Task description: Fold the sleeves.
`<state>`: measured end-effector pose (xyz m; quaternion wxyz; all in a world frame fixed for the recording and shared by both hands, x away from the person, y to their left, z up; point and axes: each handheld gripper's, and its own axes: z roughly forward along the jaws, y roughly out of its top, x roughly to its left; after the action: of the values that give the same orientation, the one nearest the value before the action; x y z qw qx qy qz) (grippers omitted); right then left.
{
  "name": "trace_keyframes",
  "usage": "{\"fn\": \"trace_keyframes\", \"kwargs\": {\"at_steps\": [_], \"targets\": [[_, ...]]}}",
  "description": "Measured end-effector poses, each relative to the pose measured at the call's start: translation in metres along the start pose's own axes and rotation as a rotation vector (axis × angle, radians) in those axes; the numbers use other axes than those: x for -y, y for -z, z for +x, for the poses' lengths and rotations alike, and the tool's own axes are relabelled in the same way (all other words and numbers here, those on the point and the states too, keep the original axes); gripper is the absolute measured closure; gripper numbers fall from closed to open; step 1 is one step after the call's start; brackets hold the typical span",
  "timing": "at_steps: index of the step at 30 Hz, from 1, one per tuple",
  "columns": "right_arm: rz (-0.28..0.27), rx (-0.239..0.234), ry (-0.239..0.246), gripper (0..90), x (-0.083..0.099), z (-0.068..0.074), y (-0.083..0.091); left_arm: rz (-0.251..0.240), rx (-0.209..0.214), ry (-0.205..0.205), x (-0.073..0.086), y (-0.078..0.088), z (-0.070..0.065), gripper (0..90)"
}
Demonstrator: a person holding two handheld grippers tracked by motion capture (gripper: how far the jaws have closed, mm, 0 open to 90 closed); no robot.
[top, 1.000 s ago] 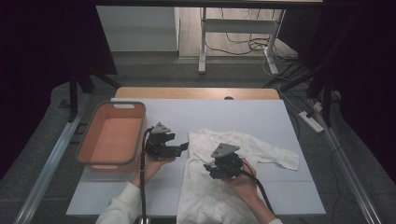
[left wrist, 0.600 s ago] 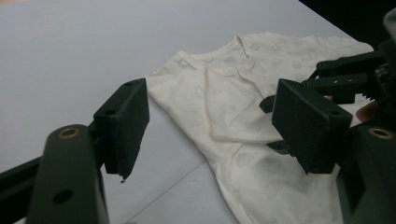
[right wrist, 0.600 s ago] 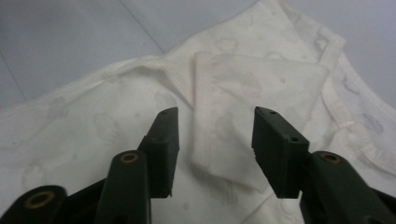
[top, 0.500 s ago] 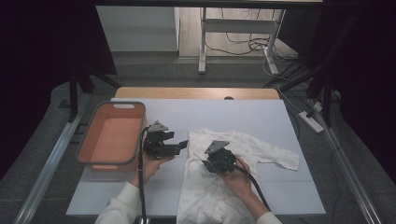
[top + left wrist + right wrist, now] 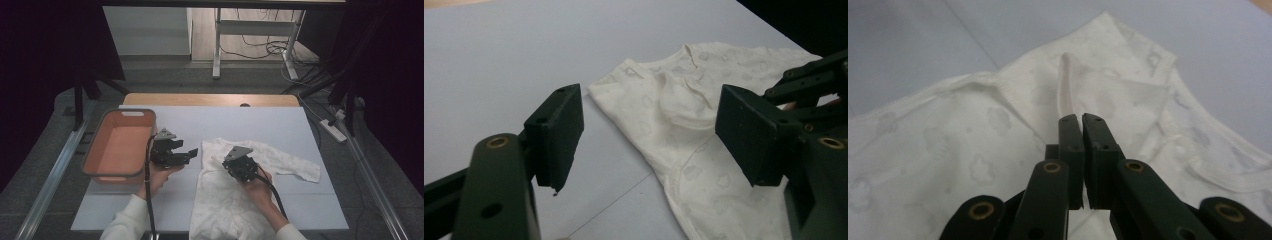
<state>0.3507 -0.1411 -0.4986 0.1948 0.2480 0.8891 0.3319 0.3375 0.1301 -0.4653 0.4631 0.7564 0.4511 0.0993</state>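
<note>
Pinching a fold of white garment (image 5: 998,130) with right gripper (image 5: 1081,118).

Jaws just closed together on a raised ridge of cloth near the neckline, mid-table, right of orange bin (image 5: 119,145). Left gripper (image 5: 186,156) held just beside the garment's left edge, jaws wide apart, gripping nothing.

Our left hand-held gripper (image 5: 186,156) sits in our left hand (image 5: 159,176), its jaws standing wide apart with nothing between them and aimed toward our right side. Our right hand-held gripper (image 5: 231,165) is gripped by our right hand (image 5: 257,186), tilted forward and down; its jaws have just been closing and now meet, pinching a raised fold of the white garment (image 5: 1068,85). Both forearms reach in from the near edge in pale sleeves.
</note>
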Motion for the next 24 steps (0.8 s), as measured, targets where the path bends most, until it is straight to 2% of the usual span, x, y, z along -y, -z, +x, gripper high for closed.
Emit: {"fn": "trace_keyframes", "kwargs": {"at_steps": [4, 8, 13, 24], "targets": [[-0.027, 0.013, -0.04, 87.3, 0.002, -0.009, 0.008, 0.006, -0.006, 0.002, 0.003, 0.0, 0.001, 27.8], [-0.032, 0.056, -0.056, 87.2, 0.005, -0.014, 0.016, 0.007, -0.016, -0.015, 0.002, 0.001, -0.003, 27.5], [-0.046, 0.095, -0.116, 86.8, 0.008, -0.019, 0.027, -0.006, -0.003, -0.033, -0.001, 0.004, -0.01, 27.3], [0.002, 0.117, -0.167, 85.2, 0.026, -0.032, 0.029, 0.007, -0.005, -0.035, -0.003, -0.003, -0.011, 26.7]]}}
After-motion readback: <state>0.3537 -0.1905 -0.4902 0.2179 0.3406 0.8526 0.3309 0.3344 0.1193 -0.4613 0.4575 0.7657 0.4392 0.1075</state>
